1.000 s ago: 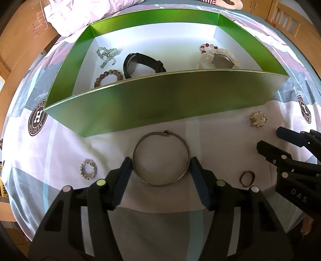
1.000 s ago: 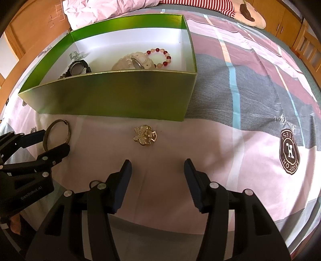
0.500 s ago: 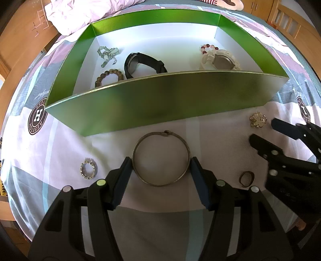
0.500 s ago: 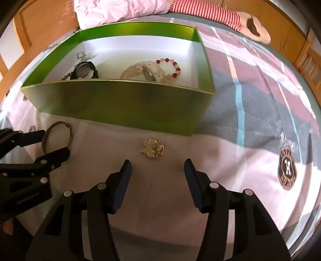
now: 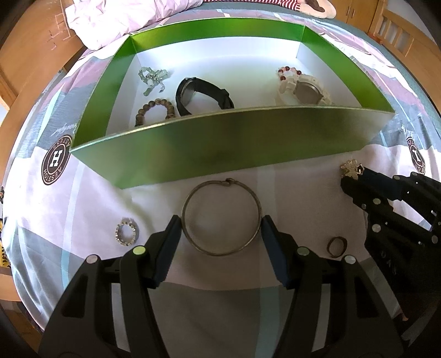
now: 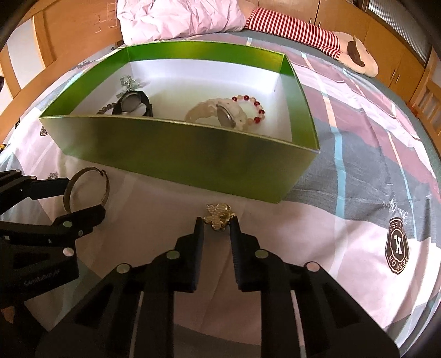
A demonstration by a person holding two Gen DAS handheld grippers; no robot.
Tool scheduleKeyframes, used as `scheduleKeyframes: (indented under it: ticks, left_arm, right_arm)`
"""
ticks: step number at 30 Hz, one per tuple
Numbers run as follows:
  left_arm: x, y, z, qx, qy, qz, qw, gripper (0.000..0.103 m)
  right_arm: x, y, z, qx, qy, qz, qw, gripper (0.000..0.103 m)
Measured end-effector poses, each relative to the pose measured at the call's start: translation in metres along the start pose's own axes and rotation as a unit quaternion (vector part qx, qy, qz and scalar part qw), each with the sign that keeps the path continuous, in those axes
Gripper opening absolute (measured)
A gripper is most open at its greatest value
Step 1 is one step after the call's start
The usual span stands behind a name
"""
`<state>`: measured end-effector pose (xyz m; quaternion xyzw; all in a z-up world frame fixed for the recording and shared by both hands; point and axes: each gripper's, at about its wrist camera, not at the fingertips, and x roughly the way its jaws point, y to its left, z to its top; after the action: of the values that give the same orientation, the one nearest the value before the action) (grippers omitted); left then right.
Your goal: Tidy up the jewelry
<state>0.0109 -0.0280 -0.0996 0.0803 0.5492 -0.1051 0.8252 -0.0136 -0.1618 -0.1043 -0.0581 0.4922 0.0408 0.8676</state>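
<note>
A thin metal bangle (image 5: 193, 242) lies on the bedsheet in front of the green box (image 5: 220, 143). My left gripper (image 5: 220, 223) is shut on the bangle, one pad against each side. A gold flower brooch (image 6: 219, 216) sits between the tips of my right gripper (image 6: 217, 221), whose jaws are closing and touch it on both sides. In the left wrist view the right gripper (image 5: 354, 177) reaches in from the right, with the brooch (image 5: 351, 168) at its tip. In the right wrist view the left gripper (image 6: 85, 197) holds the bangle (image 6: 106, 190) at the left.
A small dark ring (image 5: 336, 246) and a sparkly ring (image 5: 126, 230) lie loose on the sheet. Inside the box are a black watch (image 5: 201, 93), a white watch (image 5: 306, 92), a wooden bead bracelet (image 5: 154, 108), a red bead bracelet (image 5: 288, 73) and a silver chain (image 5: 153, 77). A crumpled duvet (image 6: 179, 19) lies behind.
My right gripper has moved forward to the brooch and narrowed its jaws around it. The left gripper and the bangle have stayed where they were.
</note>
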Motion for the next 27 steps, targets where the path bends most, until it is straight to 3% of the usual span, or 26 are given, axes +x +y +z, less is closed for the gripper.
scheduleKeyframes:
  ticks: [11, 27]
  left_arm:
    - [-0.019, -0.004, 0.006, 0.008, -0.049, 0.007, 0.9987, 0.061]
    - [-0.039, 0.0, 0.005, 0.0, -0.08, 0.0, 0.9968, 0.06]
  right_arm:
    - [-0.02, -0.002, 0.003, 0.01, -0.032, 0.014, 0.999, 0.019]
    - [-0.032, -0.004, 0.005, 0.019, -0.051, 0.019, 0.998, 0.019]
